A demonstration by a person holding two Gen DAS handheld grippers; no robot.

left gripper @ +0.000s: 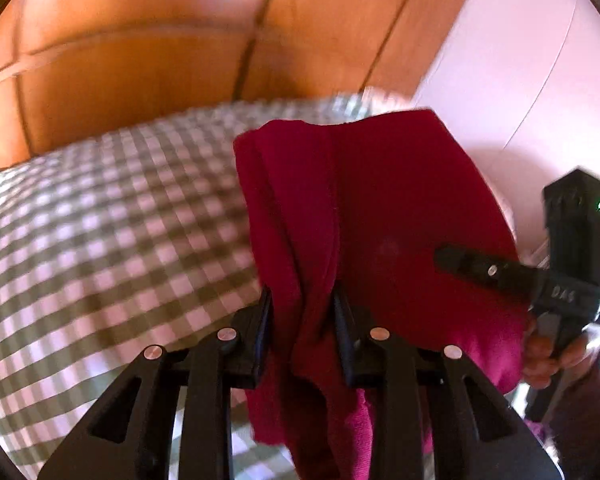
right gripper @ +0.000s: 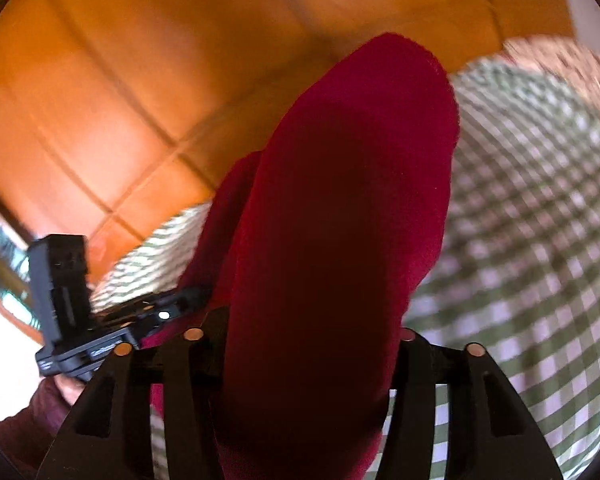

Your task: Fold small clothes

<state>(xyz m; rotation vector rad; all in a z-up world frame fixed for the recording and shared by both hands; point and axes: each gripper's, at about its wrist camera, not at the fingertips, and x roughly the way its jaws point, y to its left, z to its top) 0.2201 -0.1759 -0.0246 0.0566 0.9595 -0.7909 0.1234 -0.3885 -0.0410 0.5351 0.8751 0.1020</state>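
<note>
Left gripper (left gripper: 302,320): both fingers pinched in on a bunched fold of the dark red cloth (left gripper: 364,216). Narrow gap, cloth pressed between the pads. Below the fingers the cloth hangs down in a loose tail; beyond them it spreads out wide and lifts clear of the checked bedcover (left gripper: 112,216).

Right gripper (right gripper: 312,332): jaws stand fairly wide, with a thick fold of the red cloth (right gripper: 340,200) running up between them and filling most of the gap. The cloth hides both fingertips in my own view, so I cannot tell whether the pads press on it. In the left view one right finger (left gripper: 476,266) lies against the face of the cloth, its partner hidden behind.

Both views motion-blurred.

Cloth sits stretched between my two grippers, held up above the green-and-white checked cover (right gripper: 532,240). Left gripper (right gripper: 168,308) shows at the left of the right view, its tip at the cloth's edge.

Behind the bed: orange-brown wooden panels (left gripper: 140,60). A pale wall (left gripper: 520,60) on the right of the left view. My hand (left gripper: 540,356) wraps the right gripper's handle
</note>
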